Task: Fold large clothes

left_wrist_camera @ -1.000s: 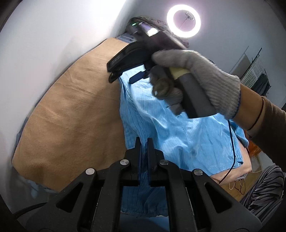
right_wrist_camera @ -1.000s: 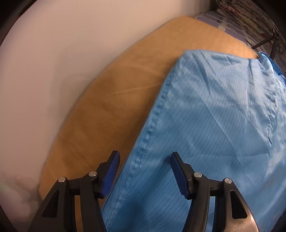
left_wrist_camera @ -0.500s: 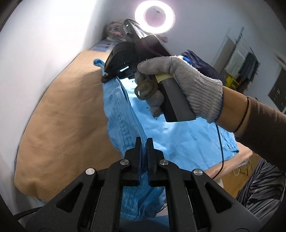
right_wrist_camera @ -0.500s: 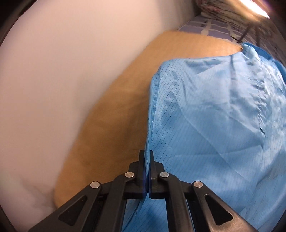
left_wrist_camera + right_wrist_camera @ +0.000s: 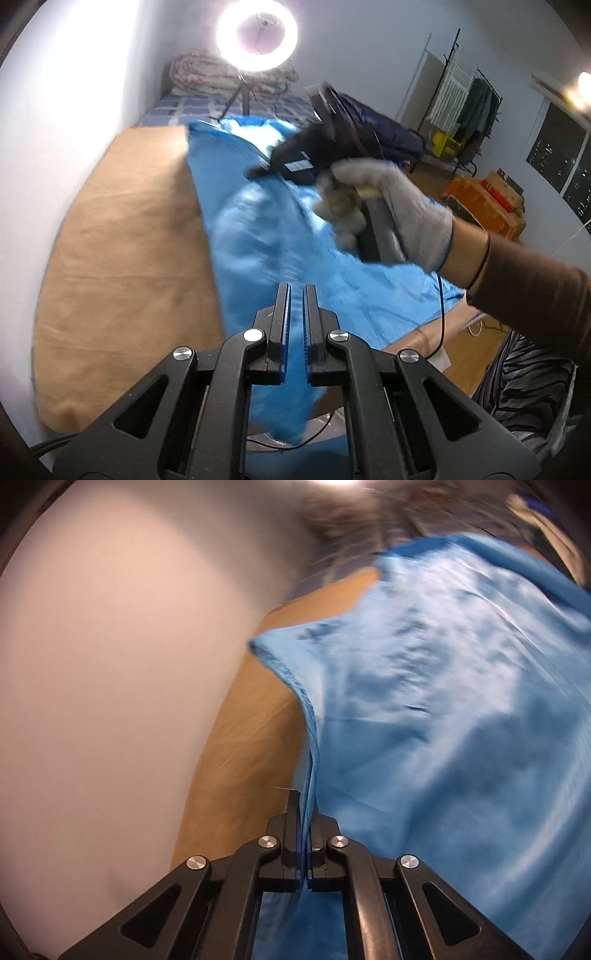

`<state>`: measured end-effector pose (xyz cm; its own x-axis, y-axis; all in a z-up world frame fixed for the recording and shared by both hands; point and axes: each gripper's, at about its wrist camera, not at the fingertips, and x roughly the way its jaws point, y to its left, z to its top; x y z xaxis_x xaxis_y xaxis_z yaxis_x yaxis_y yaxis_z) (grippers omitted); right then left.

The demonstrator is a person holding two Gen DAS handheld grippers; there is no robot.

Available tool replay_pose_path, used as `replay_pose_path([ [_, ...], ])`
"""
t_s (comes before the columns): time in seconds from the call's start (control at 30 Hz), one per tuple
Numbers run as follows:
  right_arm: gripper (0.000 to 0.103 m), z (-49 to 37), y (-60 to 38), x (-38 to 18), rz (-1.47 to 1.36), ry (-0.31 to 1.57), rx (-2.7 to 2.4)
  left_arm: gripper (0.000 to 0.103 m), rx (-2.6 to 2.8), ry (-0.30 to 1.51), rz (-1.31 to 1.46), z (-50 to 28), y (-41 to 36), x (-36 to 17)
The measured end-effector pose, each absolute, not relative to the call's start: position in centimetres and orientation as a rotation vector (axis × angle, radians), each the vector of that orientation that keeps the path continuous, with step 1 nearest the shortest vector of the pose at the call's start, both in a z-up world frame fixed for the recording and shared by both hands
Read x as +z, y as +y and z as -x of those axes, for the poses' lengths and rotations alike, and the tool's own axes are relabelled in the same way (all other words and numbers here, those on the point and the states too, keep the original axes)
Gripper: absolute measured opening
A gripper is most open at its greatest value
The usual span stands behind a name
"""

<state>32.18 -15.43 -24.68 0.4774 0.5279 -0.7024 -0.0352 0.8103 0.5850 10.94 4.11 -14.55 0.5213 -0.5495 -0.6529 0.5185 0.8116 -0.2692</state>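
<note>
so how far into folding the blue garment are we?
Early. Done: both grippers have hold of the blue garment, left gripper and right gripper each shut on its edge. In hand: that edge is raised off the tan cover. Left: no finished fold shows; the garment lies mostly spread.

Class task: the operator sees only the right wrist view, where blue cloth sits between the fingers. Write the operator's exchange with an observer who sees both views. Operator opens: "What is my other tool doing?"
Observer: The left tool is shut on the blue garment's near edge.
Operator: What lies behind the garment?
Observer: A lit ring light on a tripod stands at the far end, sharp here, only a glare in your view.
Operator: Who holds my tool?
Observer: A grey-gloved hand grips the right tool, above the garment.
</note>
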Motion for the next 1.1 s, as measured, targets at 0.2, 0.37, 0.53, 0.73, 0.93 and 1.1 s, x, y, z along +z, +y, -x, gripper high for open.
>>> replay_pose_path([
  [0.2,0.000,-33.4,-19.6,-27.7,-0.546,1.060,0.290,0.002,-0.513,0.766,0.042,-13.6,8.3,-11.2],
  [0.37,0.000,-32.9,-20.5,-29.3,-0.513,1.098,0.263,0.002,-0.453,0.703,-0.055,-15.3,8.6,-6.4],
  [0.53,0.004,-32.9,-20.6,-30.6,-0.497,1.136,0.265,0.003,-0.466,0.730,-0.099,-16.7,6.6,-4.5],
  [0.73,0.037,-30.5,-21.6,-29.2,-0.428,1.117,0.257,0.043,-0.531,0.872,0.031,-18.2,4.3,-10.0],
  [0.93,0.036,-23.9,-22.2,-27.6,-0.421,1.135,0.308,0.043,-0.516,1.105,0.264,-19.9,5.3,-19.4],
  [1.1,0.036,-18.2,-21.6,-27.2,-0.495,1.122,0.421,0.043,-0.494,1.236,0.444,-20.3,6.7,-25.0],
])
